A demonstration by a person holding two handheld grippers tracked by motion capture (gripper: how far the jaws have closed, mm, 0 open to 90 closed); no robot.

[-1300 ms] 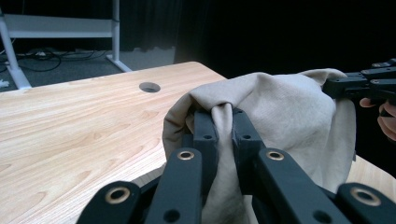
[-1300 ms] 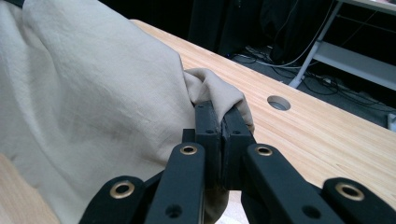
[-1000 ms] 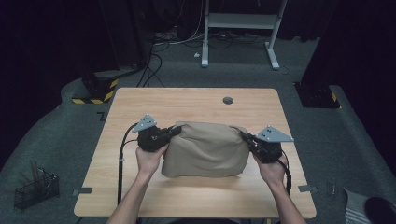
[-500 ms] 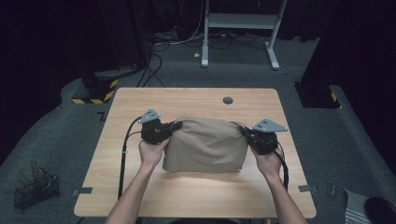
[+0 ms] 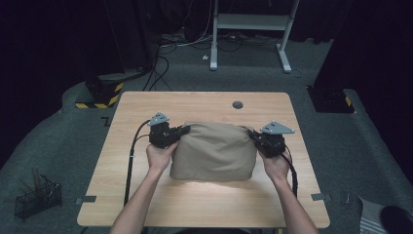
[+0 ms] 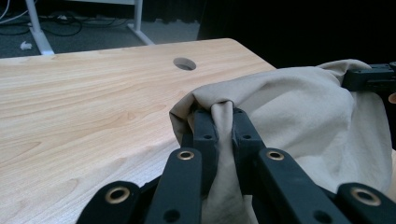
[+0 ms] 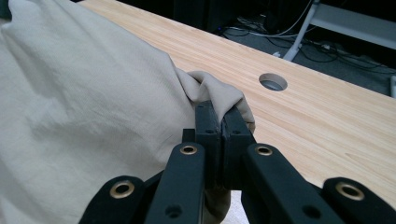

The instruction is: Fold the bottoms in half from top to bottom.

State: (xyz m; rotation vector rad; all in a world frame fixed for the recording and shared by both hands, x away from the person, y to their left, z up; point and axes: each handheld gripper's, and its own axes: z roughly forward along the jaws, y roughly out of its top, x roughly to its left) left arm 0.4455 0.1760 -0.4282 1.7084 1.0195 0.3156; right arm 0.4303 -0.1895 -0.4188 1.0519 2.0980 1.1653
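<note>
- The beige cloth [image 5: 213, 151] lies mid-counter [image 5: 146, 102], bunched between both hands.
- The left tool [image 6: 223, 119] is clamped on a pinch of fabric at one far corner; the right tool [image 7: 223, 119] is clamped on the other.
- Judgement: move both hands evenly, keep the edge taut and each pinch firm, and lay the cloth without dragging wrinkles.

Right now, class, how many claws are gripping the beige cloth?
2: the left claw pinches the beige cloth at its far left corner, and the right claw pinches its far right corner.
</note>
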